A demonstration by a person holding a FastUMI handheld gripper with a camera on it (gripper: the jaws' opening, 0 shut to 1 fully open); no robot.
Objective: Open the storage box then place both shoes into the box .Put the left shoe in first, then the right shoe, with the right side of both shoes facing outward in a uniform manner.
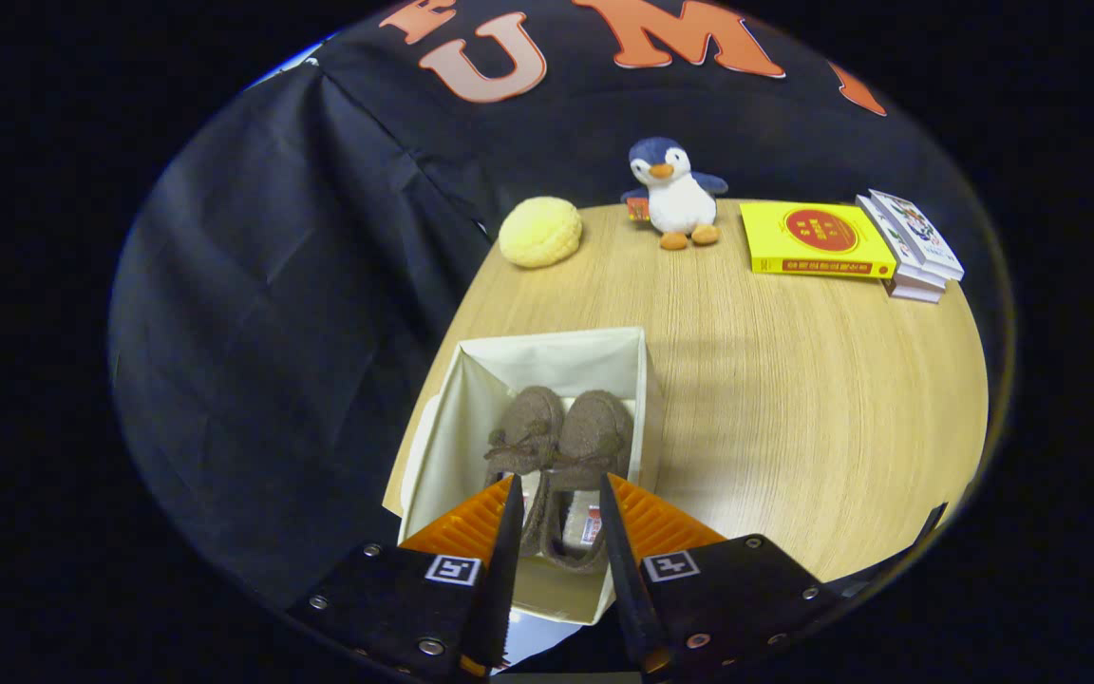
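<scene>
- The claw (556,499) hangs over the near end of the storage box (547,366), its two orange-and-black fingers (476,522) parted by a moderate gap and gripping nothing.
- Between and just ahead of the fingers lie two brown fuzzy shoes inside the box, side by side and touching, toes pointing away from the claw: the left shoe (523,423) and the right shoe (594,432).
- The box is open-topped, with cream fabric walls, and stands at the edge of the worktop (794,380) nearest the dark cloth.
- The worktop is pale wood with a fine grain, bare across its middle.
- Along its far side, well apart from the box, sit a round yellow plush ball (540,231), a plush penguin (675,195) standing upright, a yellow book (815,239) lying flat, and just beside it a small stack of books (913,245).
- Black cloth (272,285) hangs behind and beside the worktop, creased into folds.
</scene>
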